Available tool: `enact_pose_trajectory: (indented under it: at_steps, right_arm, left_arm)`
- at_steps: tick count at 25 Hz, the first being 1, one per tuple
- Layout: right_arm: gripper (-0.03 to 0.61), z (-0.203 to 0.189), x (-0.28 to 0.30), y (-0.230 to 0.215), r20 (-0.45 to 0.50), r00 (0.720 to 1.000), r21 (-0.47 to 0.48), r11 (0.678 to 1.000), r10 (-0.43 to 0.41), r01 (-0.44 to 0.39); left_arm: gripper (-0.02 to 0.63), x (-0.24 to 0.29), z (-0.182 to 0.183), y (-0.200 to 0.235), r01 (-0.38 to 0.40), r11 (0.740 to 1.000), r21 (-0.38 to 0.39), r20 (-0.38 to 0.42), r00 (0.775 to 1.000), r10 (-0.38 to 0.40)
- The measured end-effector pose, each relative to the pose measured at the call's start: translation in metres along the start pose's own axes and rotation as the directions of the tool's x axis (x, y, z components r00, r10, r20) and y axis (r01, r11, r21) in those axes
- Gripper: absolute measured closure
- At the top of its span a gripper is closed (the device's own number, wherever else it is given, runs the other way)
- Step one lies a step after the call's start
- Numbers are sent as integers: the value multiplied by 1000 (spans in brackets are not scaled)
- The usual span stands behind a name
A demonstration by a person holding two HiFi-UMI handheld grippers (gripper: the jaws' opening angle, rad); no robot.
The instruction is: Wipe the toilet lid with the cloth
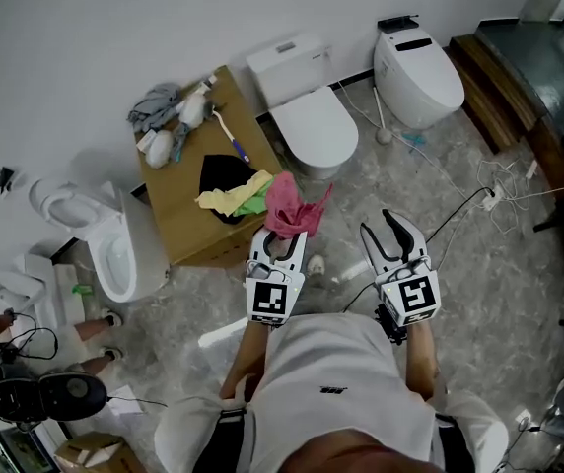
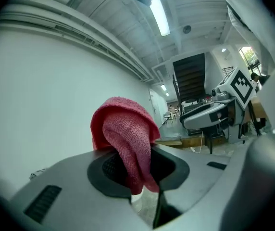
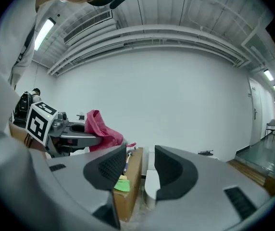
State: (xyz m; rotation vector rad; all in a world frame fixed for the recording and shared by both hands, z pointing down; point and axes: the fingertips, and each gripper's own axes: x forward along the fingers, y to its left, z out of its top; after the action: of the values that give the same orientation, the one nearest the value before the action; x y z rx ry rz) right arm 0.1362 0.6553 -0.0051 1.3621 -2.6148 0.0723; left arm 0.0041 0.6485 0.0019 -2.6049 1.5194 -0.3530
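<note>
My left gripper is shut on a pink cloth, which bunches up above the jaws and hangs toward the cardboard box. In the left gripper view the pink cloth fills the gap between the pads. My right gripper stands open and empty, to the right of the left one; its pads have a clear gap. A white toilet with its lid closed stands ahead against the wall, beyond both grippers. Part of that toilet shows between the right jaws.
A cardboard box left of the toilet carries yellow, green and black cloths, a brush and grey rags. A second toilet stands at the right, another at the left. Cables cross the floor.
</note>
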Motion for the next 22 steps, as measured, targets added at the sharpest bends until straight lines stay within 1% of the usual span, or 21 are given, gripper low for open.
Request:
enact_pose_trajectory:
  at_steps: [4, 7, 11, 13, 17, 22]
  right_arm:
    - [400, 8, 46, -18, -18, 1000, -12, 1000, -7, 6]
    - [400, 12, 84, -28, -35, 999, -16, 1000, -14, 13]
    - [400, 15, 126, -33, -60, 998, -16, 999, -29, 28]
    - [400, 18, 142, -35, -64, 997, -19, 999, -39, 37]
    - [400, 23, 167, -41, -61, 997, -25, 999, -45, 44]
    - [400, 29, 186, -53, -56, 997, -34, 998, -48, 46]
  left_arm:
    - [505, 37, 1, 32, 9, 1000, -5, 19, 1000, -9]
    - [505, 61, -3, 57, 24, 1000, -20, 12, 1000, -24]
    - [505, 87, -7, 91, 35, 999, -40, 42, 999, -33]
    - [505, 97, -10, 104, 45, 998, -47, 30, 999, -43]
    - [505, 114, -14, 123, 53, 997, -54, 27, 998, -52]
    - [505, 132, -12, 133, 57, 997, -58, 59, 997, -53]
